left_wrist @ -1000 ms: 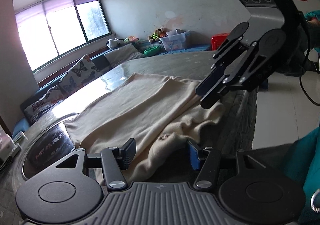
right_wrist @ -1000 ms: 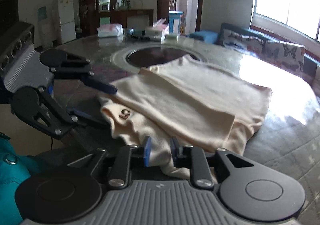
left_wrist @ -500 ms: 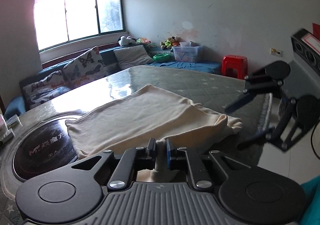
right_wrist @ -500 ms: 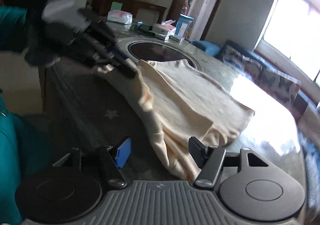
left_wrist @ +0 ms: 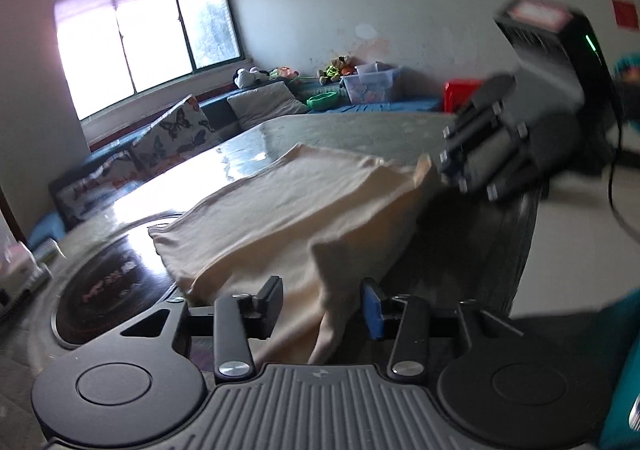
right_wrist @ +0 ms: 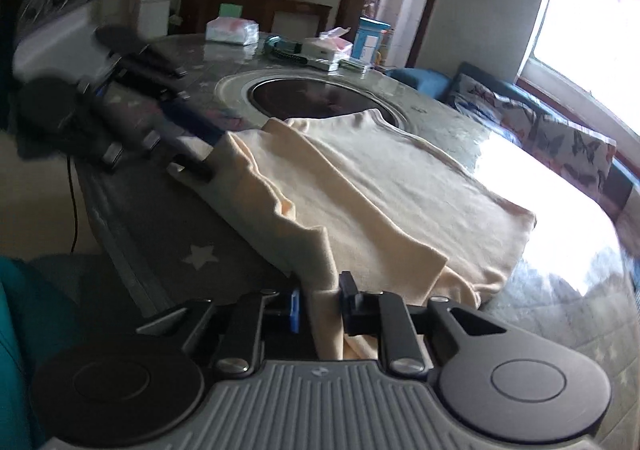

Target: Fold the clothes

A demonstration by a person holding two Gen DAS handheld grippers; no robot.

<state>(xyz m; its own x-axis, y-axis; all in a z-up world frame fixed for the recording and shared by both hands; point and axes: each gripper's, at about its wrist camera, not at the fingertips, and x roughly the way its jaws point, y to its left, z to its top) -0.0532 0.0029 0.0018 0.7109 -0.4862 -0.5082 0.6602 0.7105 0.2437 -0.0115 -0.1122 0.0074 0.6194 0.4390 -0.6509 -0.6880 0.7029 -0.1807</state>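
A cream garment (left_wrist: 300,201) (right_wrist: 380,185) lies partly folded on the glass-topped table (left_wrist: 360,129) (right_wrist: 160,217), its near edge lifted off the surface. In the left wrist view my left gripper (left_wrist: 322,304) is open, and a hanging strip of the cloth passes loosely between its fingers. My right gripper (right_wrist: 322,306) is shut on a bunched fold at the garment's near edge. Across the table, the right gripper (left_wrist: 440,173) pinches the far corner, and the left gripper (right_wrist: 204,149) straddles the other end of the lifted edge.
A dark round inset (left_wrist: 104,282) (right_wrist: 316,97) sits in the table beside the garment. Tissue packs (right_wrist: 232,29), a white box (right_wrist: 326,47) and a blue carton (right_wrist: 372,39) stand at the far side. A sofa with butterfly cushions (left_wrist: 168,129) runs under the window. A red stool (left_wrist: 460,87) is behind.
Half a second ago my left gripper was shut and the right was open. Now the left has opened and the right has shut on the cloth, lifting the near edge.
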